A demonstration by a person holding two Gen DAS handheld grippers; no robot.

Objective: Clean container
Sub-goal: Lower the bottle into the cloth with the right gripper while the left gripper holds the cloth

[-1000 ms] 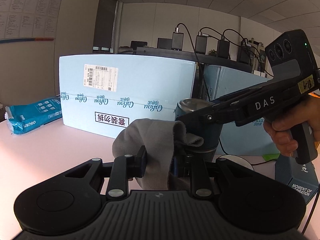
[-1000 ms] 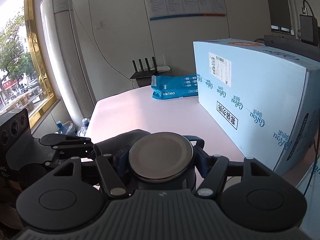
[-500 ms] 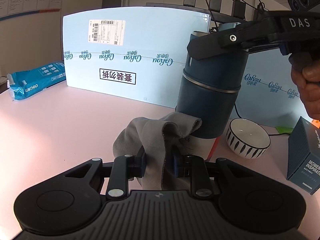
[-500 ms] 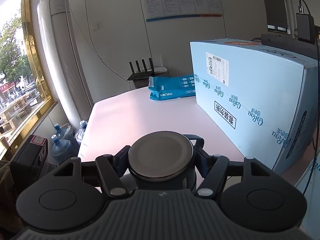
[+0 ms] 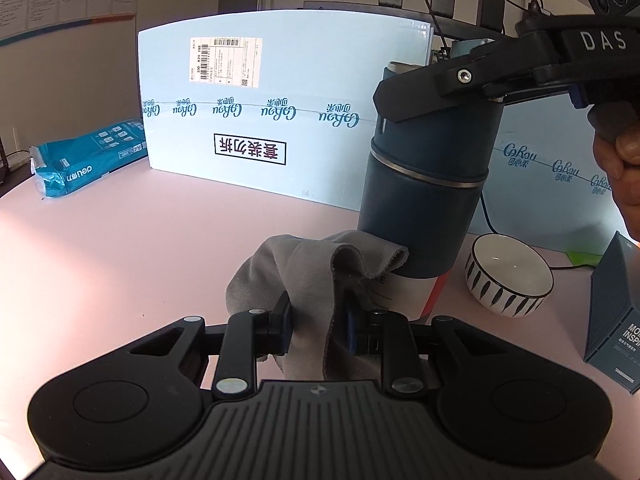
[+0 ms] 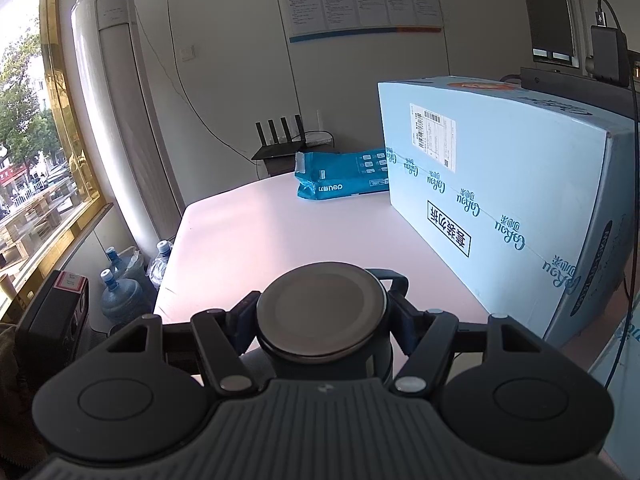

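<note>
Nearest, the left tongs (image 5: 316,330) are clenched on a grey cloth (image 5: 308,276), whose far fold touches the lower side of the dark blue flask (image 5: 424,200). The flask stands upright on the pink bench (image 5: 120,248), just ahead and slightly right of those tongs, its long axis vertical. The right tongs (image 6: 322,320) grasp it near its lid. A patterned bowl (image 5: 508,280) sits right, a pale blue carton (image 5: 280,100) beyond.

A large light-blue carton (image 5: 280,100) is standing on the pink counter (image 5: 120,248), a teal packet (image 5: 84,160) lying beside its end, a striped white bowl (image 5: 508,276) sitting near a dark box (image 5: 612,320).
</note>
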